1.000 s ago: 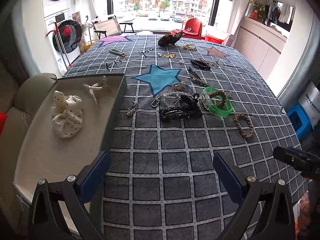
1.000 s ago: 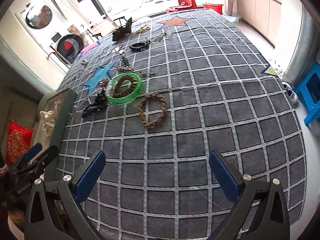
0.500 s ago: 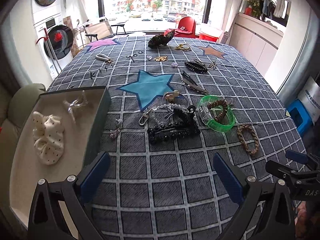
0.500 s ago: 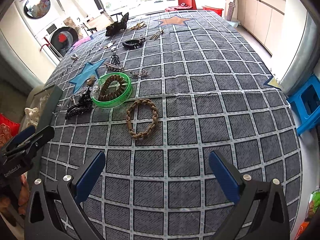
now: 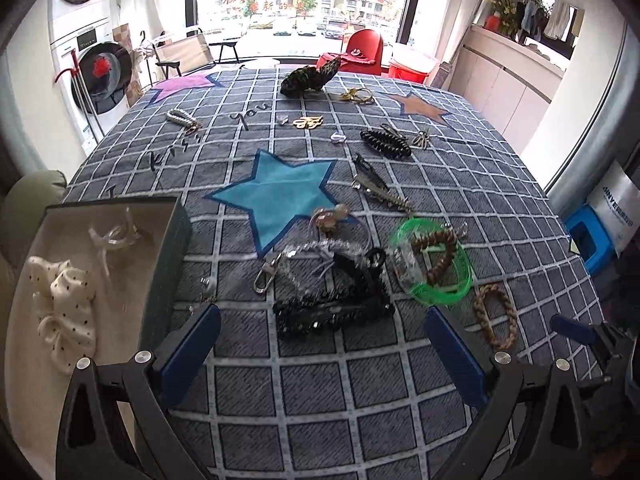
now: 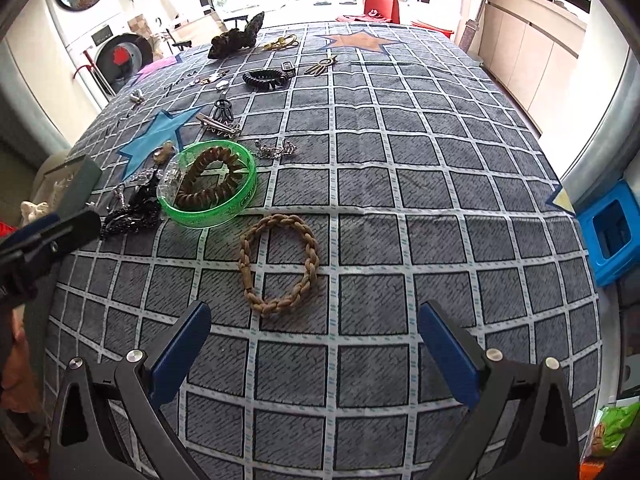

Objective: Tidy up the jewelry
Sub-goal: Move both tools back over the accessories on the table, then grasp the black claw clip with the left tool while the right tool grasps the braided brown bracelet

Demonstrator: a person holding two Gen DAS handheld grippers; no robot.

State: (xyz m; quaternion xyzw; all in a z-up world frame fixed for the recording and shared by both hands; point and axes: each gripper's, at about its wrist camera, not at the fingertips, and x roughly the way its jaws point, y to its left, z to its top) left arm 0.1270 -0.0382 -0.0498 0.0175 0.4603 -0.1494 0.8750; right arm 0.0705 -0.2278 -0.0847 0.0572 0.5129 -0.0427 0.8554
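The left gripper [image 5: 322,344] stands spread with nothing between its fingers, the jaws having just narrowed slightly; the black beaded hair clip [image 5: 332,312] lies just beyond them at lower centre, likely the next pick. The right gripper [image 6: 314,344] is spread and empty, the braided tan bracelet [image 6: 278,258] just ahead. The tray [image 5: 168,264], lower left, already holds a dotted scrunchie [image 5: 66,312], evidently the sorting destination. The cloth [image 5: 280,400] reads "you" [image 5: 252,114]; the green bangle's [image 6: 212,196] lettering is illegible.
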